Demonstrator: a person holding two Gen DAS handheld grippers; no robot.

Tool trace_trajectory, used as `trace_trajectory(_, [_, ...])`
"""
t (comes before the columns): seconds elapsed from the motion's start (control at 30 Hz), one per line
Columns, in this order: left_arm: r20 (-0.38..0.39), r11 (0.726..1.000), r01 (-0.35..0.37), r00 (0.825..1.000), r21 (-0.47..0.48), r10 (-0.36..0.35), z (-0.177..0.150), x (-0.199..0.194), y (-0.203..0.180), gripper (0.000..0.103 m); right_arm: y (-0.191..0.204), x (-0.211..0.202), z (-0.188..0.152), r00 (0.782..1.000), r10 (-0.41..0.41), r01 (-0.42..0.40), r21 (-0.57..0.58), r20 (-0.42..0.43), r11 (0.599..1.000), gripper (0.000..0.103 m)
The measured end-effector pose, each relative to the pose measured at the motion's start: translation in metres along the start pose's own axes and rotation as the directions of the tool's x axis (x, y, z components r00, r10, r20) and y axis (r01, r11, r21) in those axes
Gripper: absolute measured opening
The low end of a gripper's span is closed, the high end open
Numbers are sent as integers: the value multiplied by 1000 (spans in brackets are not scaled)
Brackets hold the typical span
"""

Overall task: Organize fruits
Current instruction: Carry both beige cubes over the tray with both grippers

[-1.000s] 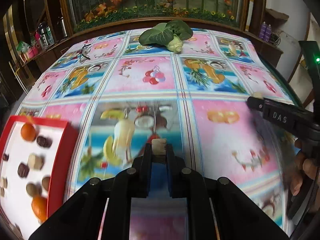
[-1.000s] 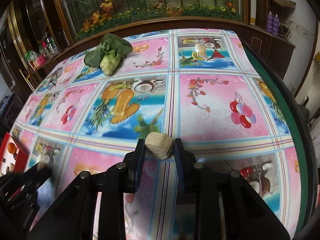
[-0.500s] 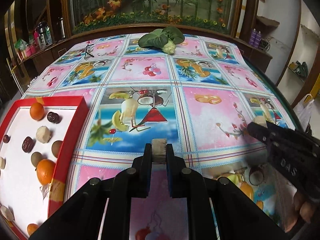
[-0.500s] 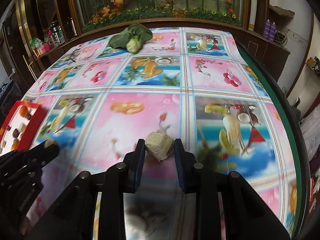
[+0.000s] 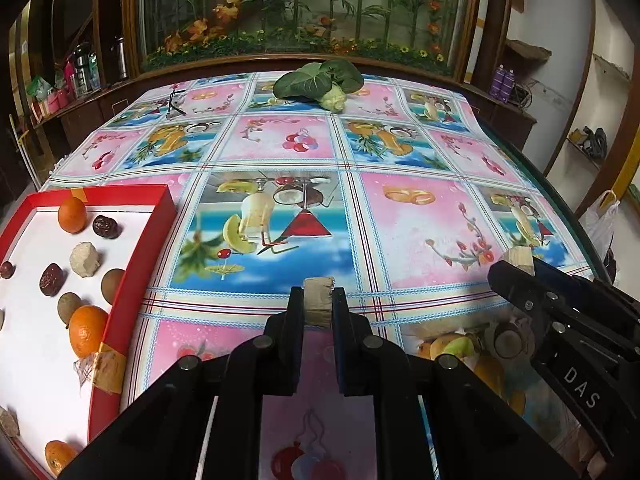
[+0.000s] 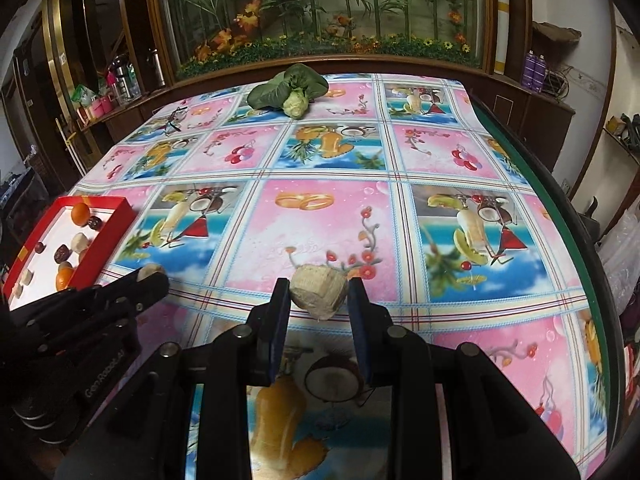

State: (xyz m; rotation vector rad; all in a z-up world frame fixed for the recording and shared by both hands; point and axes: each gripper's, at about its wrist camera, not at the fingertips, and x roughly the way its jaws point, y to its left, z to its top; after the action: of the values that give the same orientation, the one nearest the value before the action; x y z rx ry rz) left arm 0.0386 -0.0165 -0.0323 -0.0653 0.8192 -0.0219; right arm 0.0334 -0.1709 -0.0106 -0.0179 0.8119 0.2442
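My left gripper (image 5: 317, 300) is shut on a pale beige fruit chunk (image 5: 318, 299) and holds it above the table. My right gripper (image 6: 318, 296) is shut on a second, rounder beige chunk (image 6: 318, 292). It also shows at the right of the left wrist view (image 5: 520, 264). A red tray (image 5: 132, 264) with a white floor sits at the table's left. It holds oranges (image 5: 72, 215), dark dates (image 5: 106, 227), a beige chunk (image 5: 84, 259) and brown round fruits. The tray also shows in the right wrist view (image 6: 108, 228), left of my left gripper (image 6: 150, 276).
A leafy green vegetable (image 5: 320, 82) lies at the table's far edge, with glasses (image 5: 175, 100) to its left. The table has a fruit-print cloth (image 5: 408, 216). A planter wall stands behind, and shelves with bottles stand at the left. The table's right edge (image 6: 560, 208) drops off.
Both grippers have pulled back toward the near side of the table and shifted left, each keeping its chunk. The red tray has come more fully into view.
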Motion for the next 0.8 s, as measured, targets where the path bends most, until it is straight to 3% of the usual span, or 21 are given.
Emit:
trace_trajectory(0.3, [29, 1000, 8, 1000, -28, -7, -2, -5, 8, 11, 3, -3, -2, 998, 41, -41, 5, 50, 999, 31])
trace_trajectory(0.5, [46, 991, 118, 992, -70, -115, 1, -9, 14, 11, -2, -14, -4, 991, 77, -79, 16, 107, 997, 31])
trace_trajectory(0.8, [97, 986, 157, 984, -58, -151, 4, -16, 8, 11, -3, -15, -6, 981, 167, -171, 27, 101, 985, 31])
